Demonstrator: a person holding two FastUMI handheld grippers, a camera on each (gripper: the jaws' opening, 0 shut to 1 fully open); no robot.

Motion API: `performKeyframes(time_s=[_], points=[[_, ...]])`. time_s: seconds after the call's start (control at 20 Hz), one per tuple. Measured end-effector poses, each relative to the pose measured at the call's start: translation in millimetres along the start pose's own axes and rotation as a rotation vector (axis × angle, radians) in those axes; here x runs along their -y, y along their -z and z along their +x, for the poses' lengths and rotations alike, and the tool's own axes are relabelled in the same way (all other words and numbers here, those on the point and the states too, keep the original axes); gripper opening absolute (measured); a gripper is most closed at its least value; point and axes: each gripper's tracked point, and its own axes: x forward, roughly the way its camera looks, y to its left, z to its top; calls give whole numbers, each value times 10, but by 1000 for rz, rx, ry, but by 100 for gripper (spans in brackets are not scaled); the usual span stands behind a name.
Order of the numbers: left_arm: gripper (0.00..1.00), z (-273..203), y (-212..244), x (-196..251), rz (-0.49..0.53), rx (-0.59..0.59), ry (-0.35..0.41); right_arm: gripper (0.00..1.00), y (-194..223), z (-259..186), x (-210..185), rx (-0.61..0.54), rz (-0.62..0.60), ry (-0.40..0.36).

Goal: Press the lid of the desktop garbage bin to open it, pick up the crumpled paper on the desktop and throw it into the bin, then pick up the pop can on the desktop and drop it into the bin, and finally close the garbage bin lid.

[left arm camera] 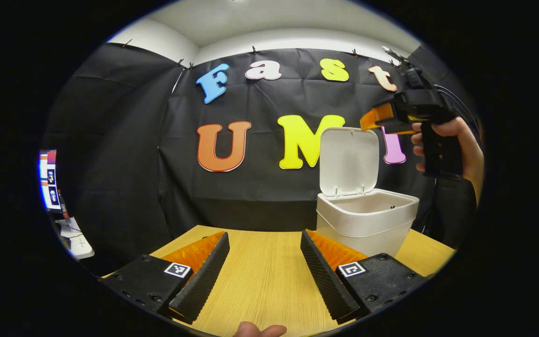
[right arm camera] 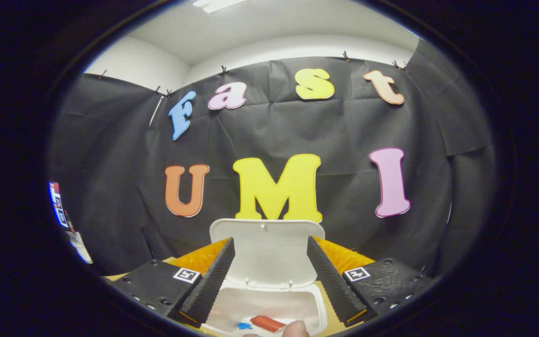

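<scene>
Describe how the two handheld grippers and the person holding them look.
The left gripper and the right gripper each have two wedge-shaped fingers with ribbed inner faces, mounted on black blocks bearing small square black-and-white markers. Seen from the left gripper view, the right gripper has a black pistol-style handle with black cables behind it. The person's sleeve is dark.

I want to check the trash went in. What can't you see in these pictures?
- Crumpled paper: the bin wall hides its inside in the left gripper view.
- Bin bottom: the right gripper view cuts it off; a red thing lies there, too small to name.
- Lid: its edges sit behind the fingers.
</scene>
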Motion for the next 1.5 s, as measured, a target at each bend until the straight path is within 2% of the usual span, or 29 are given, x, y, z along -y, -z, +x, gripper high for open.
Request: performKeyframes(time_s=[0.05, 0.1, 0.35, 0.5, 0.8, 0.95, 1.0, 1.05, 1.1, 1.2, 1.5], points=[[98, -17, -24, -3, -1, 7, 5, 99, -77, 64, -18, 14, -1, 8], [99, -38, -65, 0, -2, 15, 6, 96, -163, 119, -25, 30, 1, 17], [98, -28, -115, -98, -6, 32, -9, 95, -354, 476, -33, 39, 11, 51], [98, 34, -110, -97, -53, 30, 5, 95, -435, 671, -45, 45, -7, 71], [99, 70, -117, -88, -93, 18, 14, 95, -234, 913, -63, -28, -24, 65], [99, 136, -138, -70, -81, 14, 11, 96, -85, 894, -77, -82, -15, 41], [90, 157, -153, -37, -82, 16, 15, 95, -101, 870, -73, -80, -1, 38], [99, 146, -158, -19, -82, 21, 18, 95, -81, 859, -69, -86, 3, 42], [99, 131, -169, -3, -79, 25, 18, 99, -77, 828, -71, -86, -7, 37], [98, 84, -147, -14, -59, 34, -1, 98, -74, 629, -70, -70, -30, 31], [98, -45, -116, 168, -50, 59, 10, 98, 163, 78, -91, -80, -24, -13]])
